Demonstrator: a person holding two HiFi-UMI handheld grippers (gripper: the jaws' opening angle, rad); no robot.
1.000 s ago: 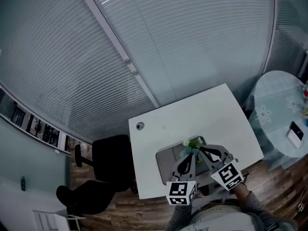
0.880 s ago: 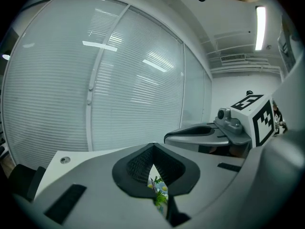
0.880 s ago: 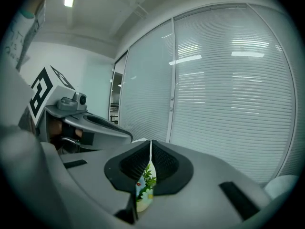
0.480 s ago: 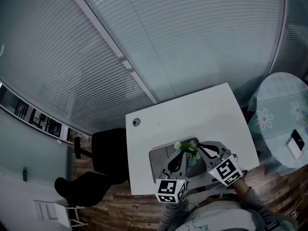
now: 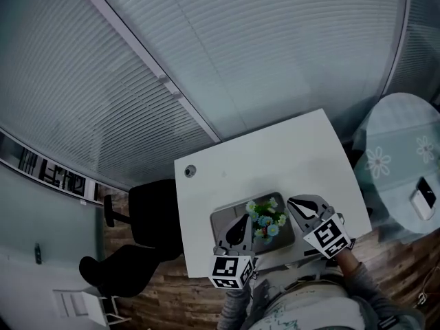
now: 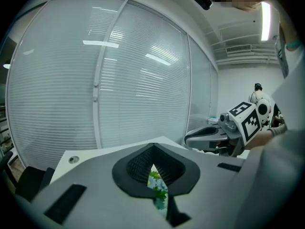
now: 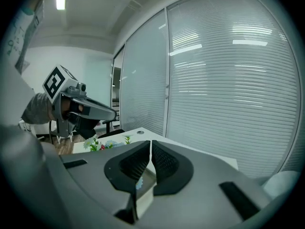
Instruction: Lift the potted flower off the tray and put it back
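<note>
The potted flower (image 5: pixel 265 218), green leaves with white, blue and red blossoms, stands on the grey tray (image 5: pixel 223 220) near the front of the white table (image 5: pixel 275 150). My left gripper (image 5: pixel 242 221) is over the tray just left of the flower, shut and empty. To the right of the flower, my right gripper (image 5: pixel 295 202) is shut too, with nothing held. In the left gripper view the closed left gripper (image 6: pixel 153 149) has flower leaves (image 6: pixel 157 185) showing below it. In the right gripper view the right gripper (image 7: pixel 150 142) has the blossoms (image 7: pixel 97 144) off to its left.
A black office chair (image 5: pixel 155 218) stands left of the table. At the right is a round table with a floral cloth (image 5: pixel 402 157) and a white device (image 5: pixel 421 201) on it. A cable grommet (image 5: pixel 190 171) sits at the table's far left corner. Glass walls with blinds stand behind.
Both grippers have drawn apart and back from the flower, the left one to the left, the right one to the right. The flower now shows uncovered between them.
</note>
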